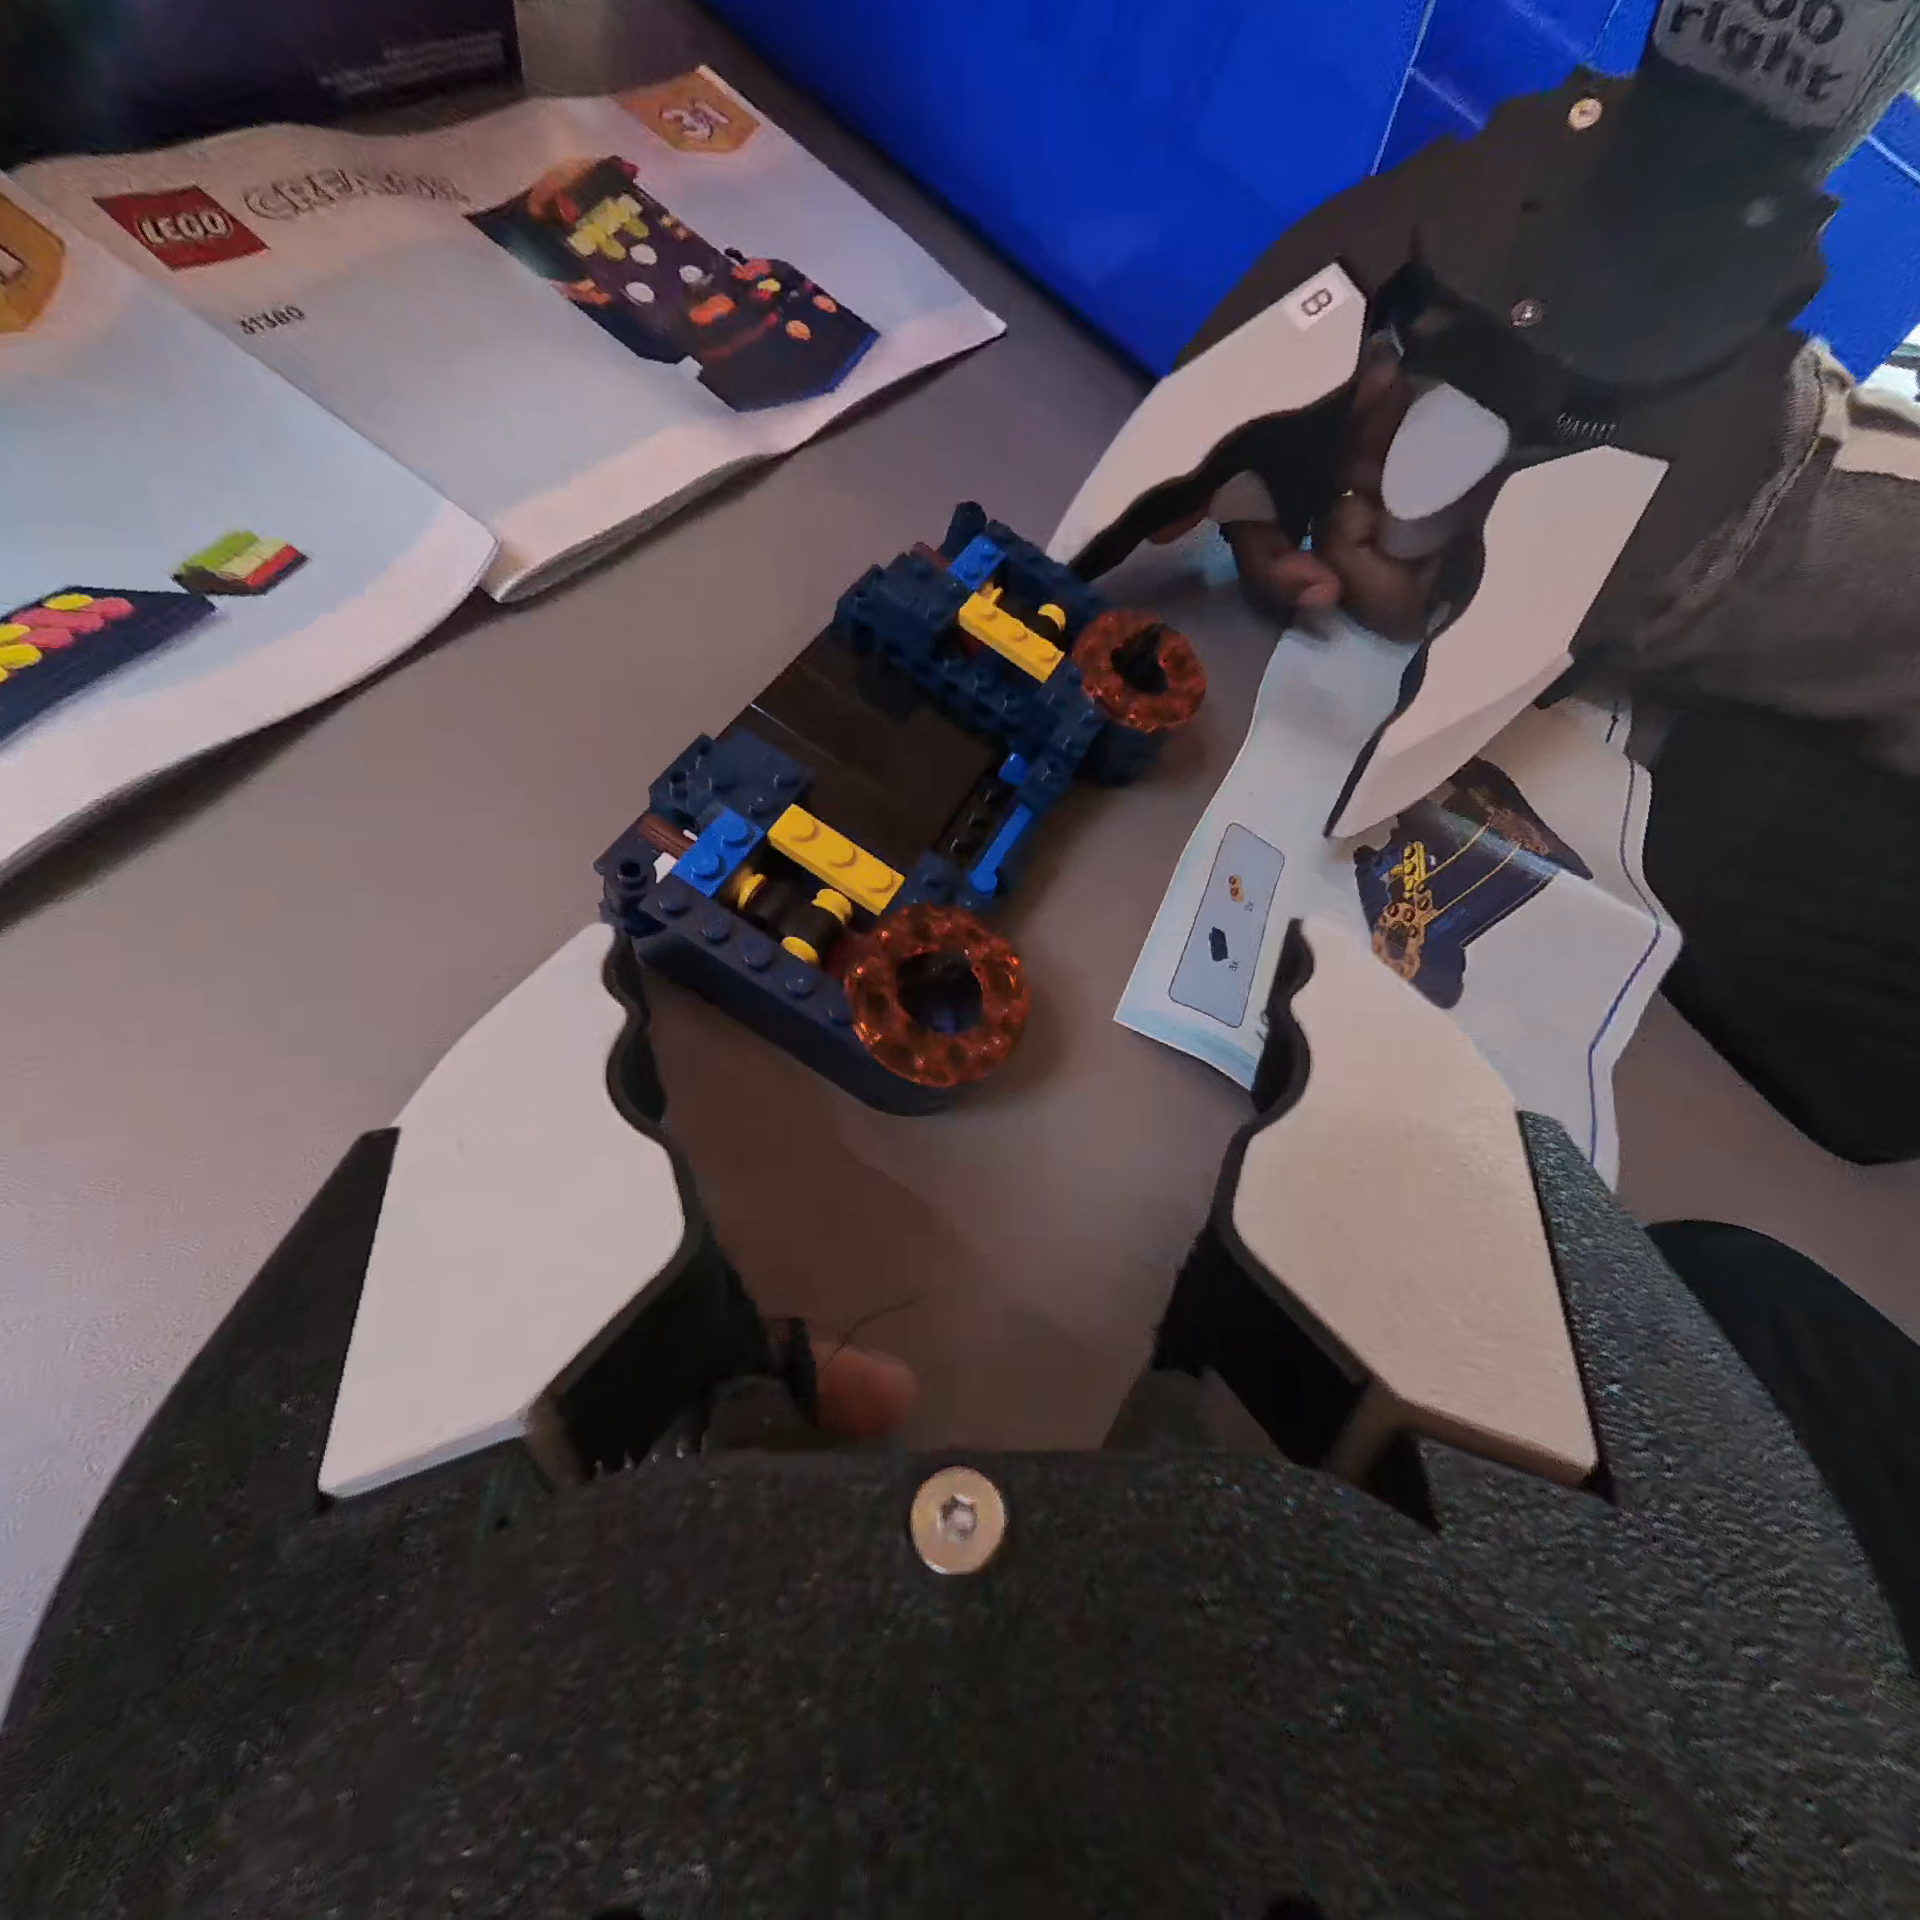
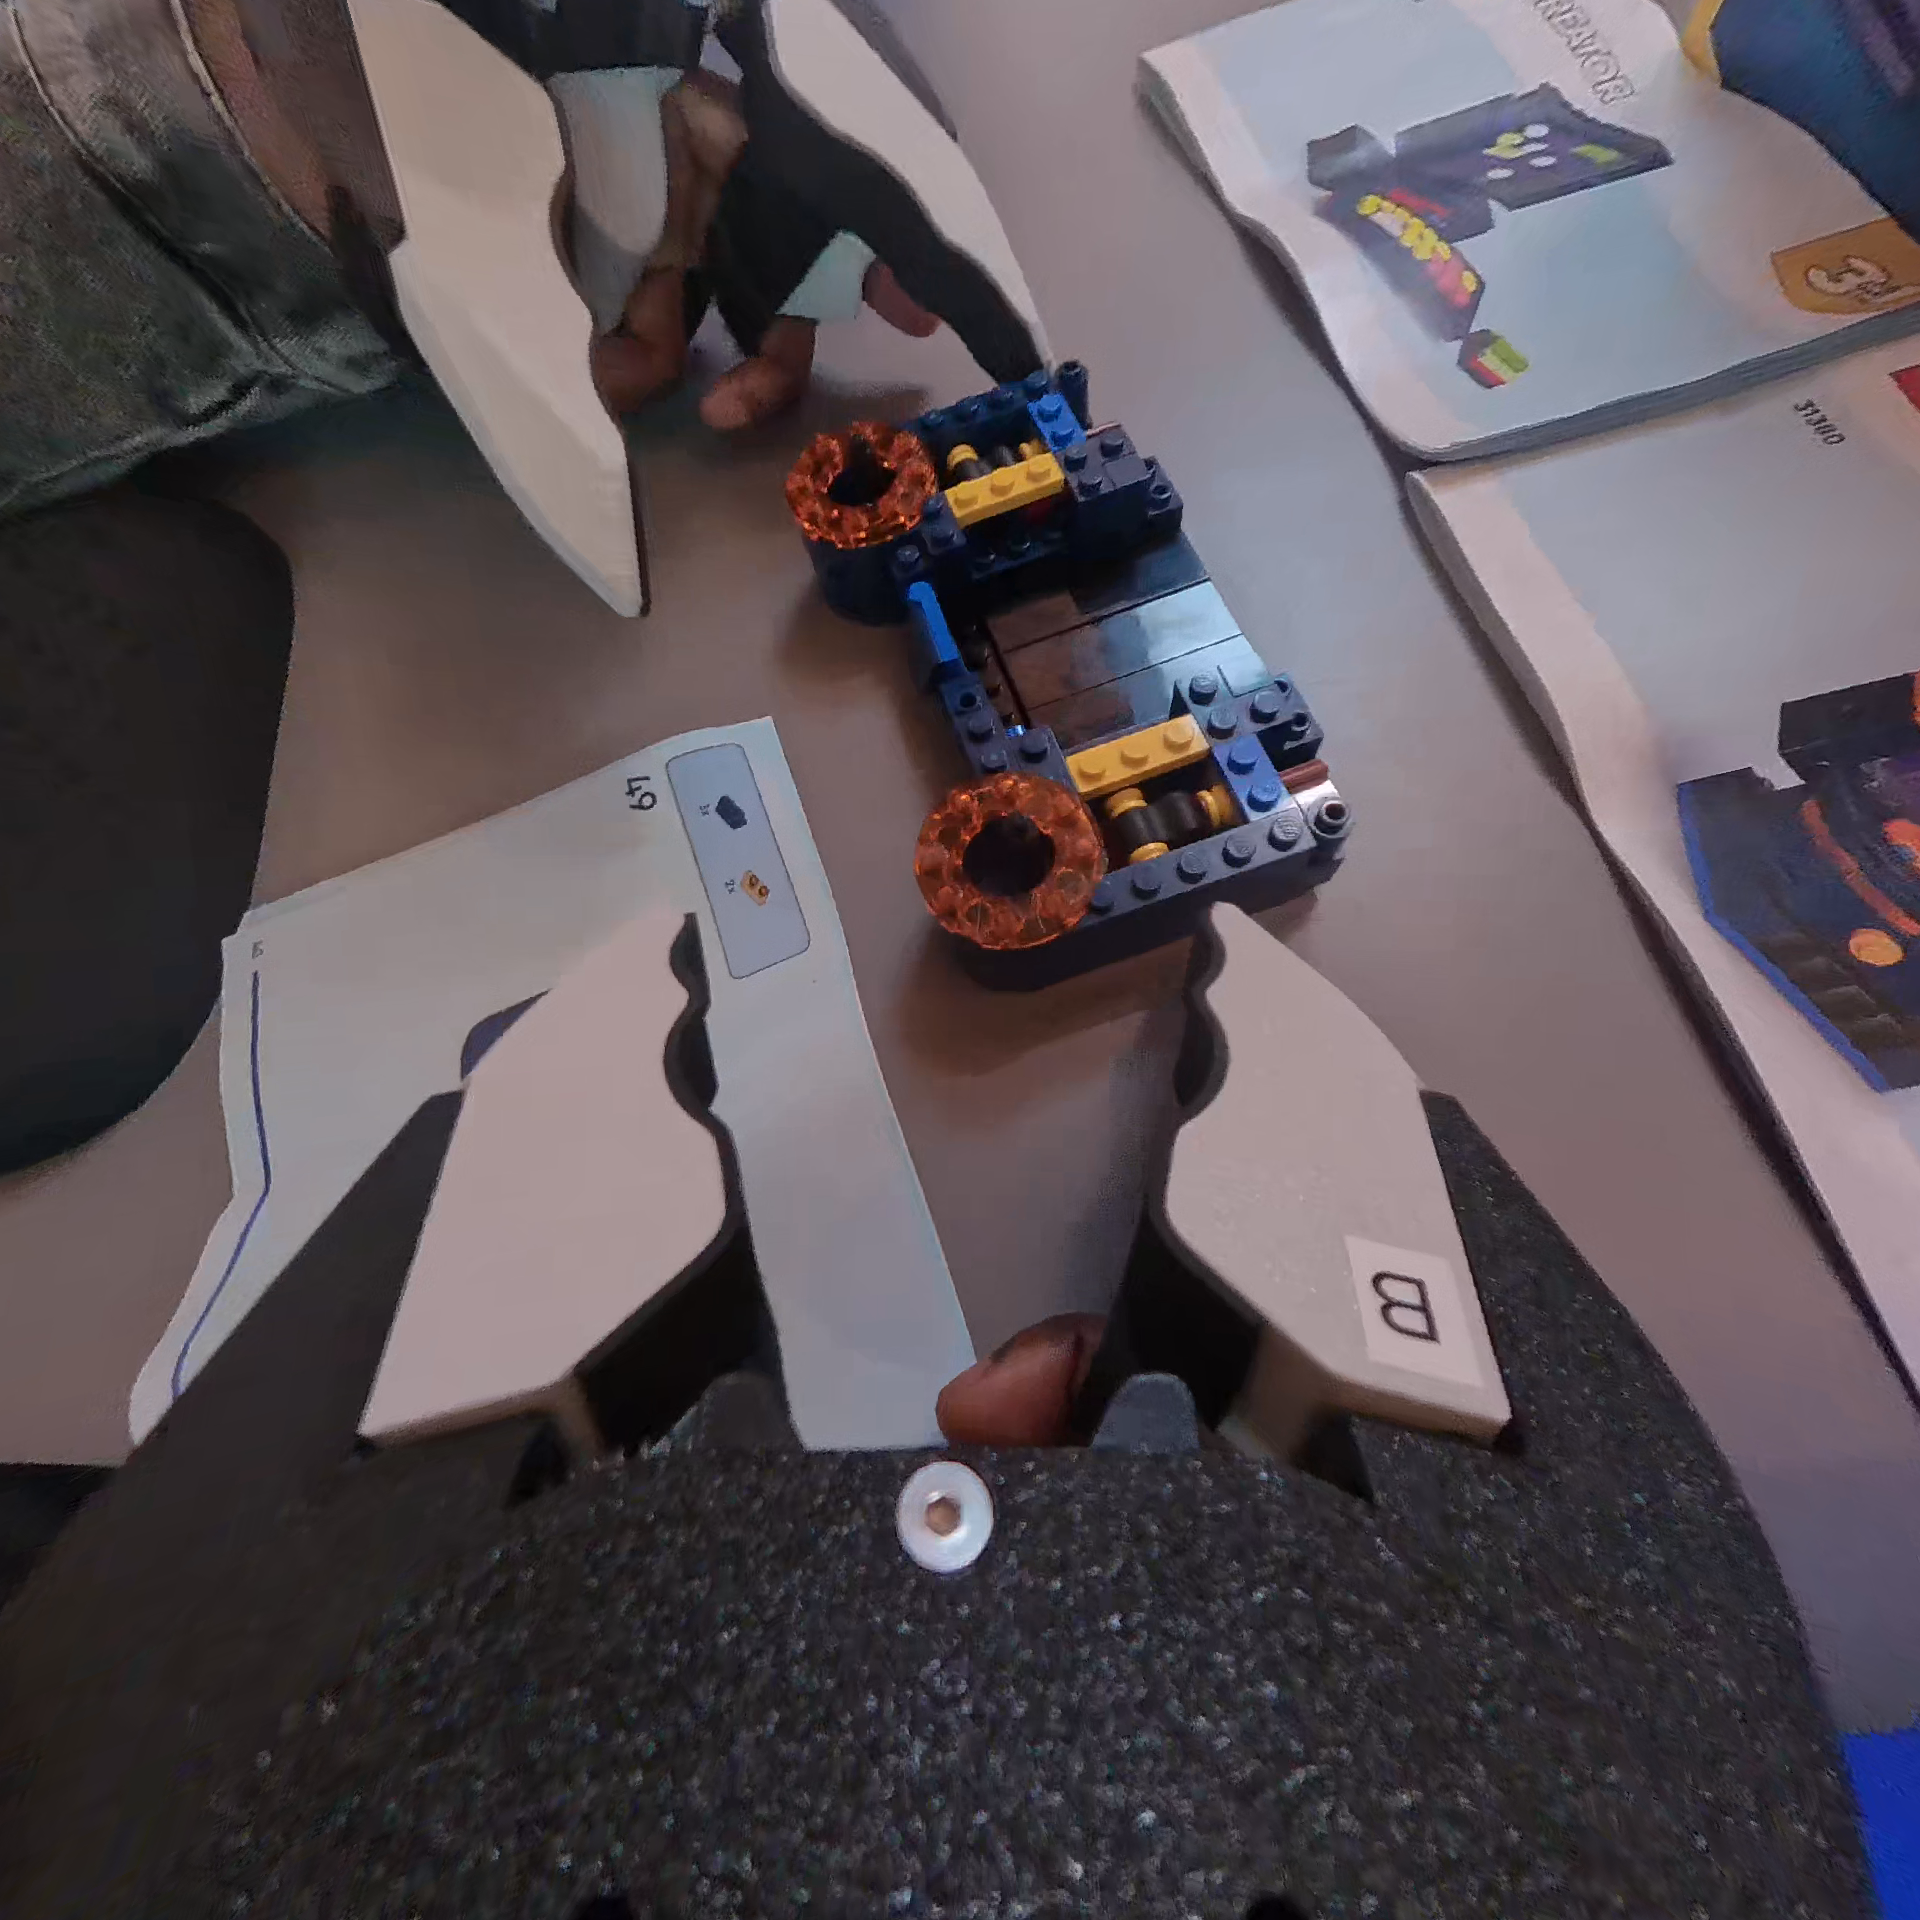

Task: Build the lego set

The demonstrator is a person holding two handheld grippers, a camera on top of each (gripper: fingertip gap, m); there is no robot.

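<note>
Centrally, a flat grey table (image 1: 312,1039) carries everything in view. Two white printed instruction booklets with pictures of brick models (image 1: 540,343) are laid open at 10 to 11 o'clock in the left wrist view, apparently kept to one side so that the middle is left free. A loose white printed instruction page (image 2: 520,987) is spread flat at 3 o'clock of the model in the left wrist view, near enough to be read.

A dark-blue plastic brick assembly with black tiles, yellow plates and two translucent orange rings (image 1: 894,800) lies flat on the table between the two tools, studs upward, so that both ends are exposed.

Each tool is presented from an opposite end of the assembly. The left gripper (image 1: 951,940) is angled downward with its white fingers spread wide; nothing is clamped, and one fingertip (image 1: 592,956) is seen just beside the near corner of the assembly. The right gripper (image 2: 940,925) is likewise spread wide and empty, one fingertip (image 2: 1226,935) just beside the assembly's other end, the other fingertip over the loose page. Whether either tip actually touches the bricks cannot be told.
</note>
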